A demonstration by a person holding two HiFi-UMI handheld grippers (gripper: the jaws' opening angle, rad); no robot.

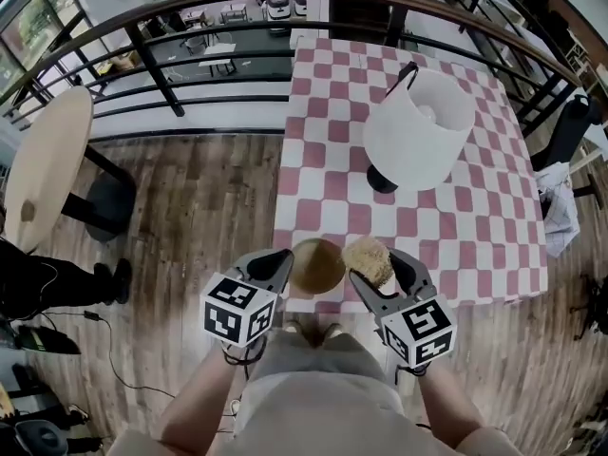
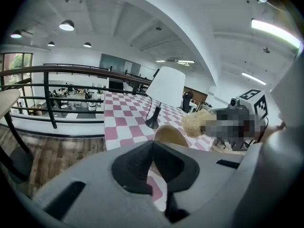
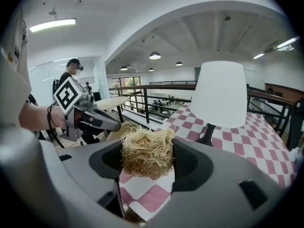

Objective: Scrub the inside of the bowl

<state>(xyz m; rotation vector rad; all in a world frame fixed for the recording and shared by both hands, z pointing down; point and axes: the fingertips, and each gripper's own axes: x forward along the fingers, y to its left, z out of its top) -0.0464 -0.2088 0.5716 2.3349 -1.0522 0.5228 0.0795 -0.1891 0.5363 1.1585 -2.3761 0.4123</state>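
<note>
A tan bowl (image 1: 317, 266) sits at the near edge of the red-and-white checked table (image 1: 323, 188). My left gripper (image 1: 283, 260) is at the bowl's left side. In the left gripper view, my left gripper (image 2: 153, 151) has its pads closed on the bowl (image 2: 171, 133) at its rim. My right gripper (image 1: 376, 268) is shut on a straw-coloured fibre scrubber (image 1: 369, 258), just right of the bowl. In the right gripper view the scrubber (image 3: 146, 152) fills the jaws of my right gripper (image 3: 147, 161), and the bowl (image 3: 120, 129) shows behind it to the left.
A white-shaded lamp (image 1: 418, 126) on a black base stands mid-table. A dark railing (image 1: 190, 93) runs along the table's far side. A round pale table (image 1: 43, 164) is at the left, and a black chair (image 1: 570, 131) at the right. The floor is wood.
</note>
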